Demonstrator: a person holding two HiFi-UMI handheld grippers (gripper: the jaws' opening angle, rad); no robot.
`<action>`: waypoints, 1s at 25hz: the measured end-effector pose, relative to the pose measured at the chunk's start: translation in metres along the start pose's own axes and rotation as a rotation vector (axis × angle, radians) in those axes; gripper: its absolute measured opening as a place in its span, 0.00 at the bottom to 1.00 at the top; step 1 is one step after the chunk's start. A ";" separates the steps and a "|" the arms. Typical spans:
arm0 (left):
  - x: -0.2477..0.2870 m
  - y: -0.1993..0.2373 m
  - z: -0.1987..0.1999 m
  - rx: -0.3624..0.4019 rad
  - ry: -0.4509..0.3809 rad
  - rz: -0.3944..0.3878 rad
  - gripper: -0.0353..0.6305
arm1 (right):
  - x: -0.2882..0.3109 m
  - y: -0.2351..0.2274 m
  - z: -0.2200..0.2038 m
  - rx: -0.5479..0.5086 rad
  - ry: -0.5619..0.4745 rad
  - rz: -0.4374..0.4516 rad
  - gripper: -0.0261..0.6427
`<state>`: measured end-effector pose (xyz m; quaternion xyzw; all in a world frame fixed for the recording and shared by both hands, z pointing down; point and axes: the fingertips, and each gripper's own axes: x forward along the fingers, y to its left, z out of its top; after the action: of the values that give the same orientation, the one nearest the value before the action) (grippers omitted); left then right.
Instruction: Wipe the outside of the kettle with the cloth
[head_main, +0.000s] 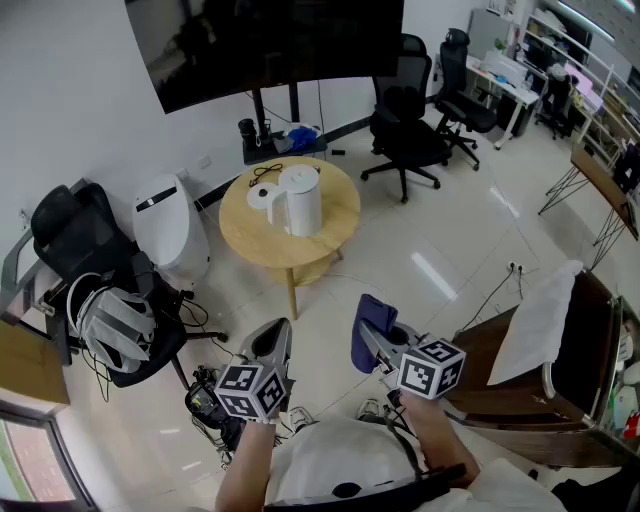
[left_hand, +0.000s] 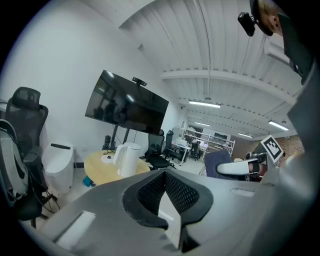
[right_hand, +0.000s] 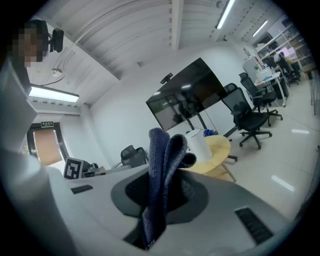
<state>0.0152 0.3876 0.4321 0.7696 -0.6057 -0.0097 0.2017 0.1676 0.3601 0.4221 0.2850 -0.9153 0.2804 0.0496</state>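
Kettle (head_main: 303, 200): white, standing upright on the round table (head_main: 238, 238), upper middle of the head view (so its long axis runs straight up and down).
Left gripper (head_main: 277, 338): jaws pinched fully together with nothing in them.
Right gripper (head_main: 374, 342): clamped on the dark blue cloth (head_main: 367, 325), which pokes up out of the jaws in a fold.
Where they sit: both low centre of the frame, well apart from the table.
Key relation: the kettle lies up-frame from the pair, a little left of the cloth and a little right of the left gripper. Neither looks clearly nearer.
My guess: close the gap first with the cloth side leading, leaving the empty left one free to steady the kettle.
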 end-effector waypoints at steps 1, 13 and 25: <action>0.000 0.000 0.000 0.000 0.002 0.000 0.05 | -0.001 0.000 -0.001 0.004 0.000 0.000 0.13; 0.005 -0.011 -0.009 0.003 0.023 0.007 0.05 | -0.013 -0.012 -0.006 0.051 -0.008 0.005 0.13; 0.035 -0.037 -0.019 0.033 0.060 0.034 0.05 | -0.037 -0.052 -0.001 0.096 -0.020 0.028 0.13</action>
<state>0.0639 0.3676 0.4457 0.7623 -0.6125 0.0269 0.2074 0.2272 0.3438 0.4393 0.2769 -0.9052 0.3217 0.0227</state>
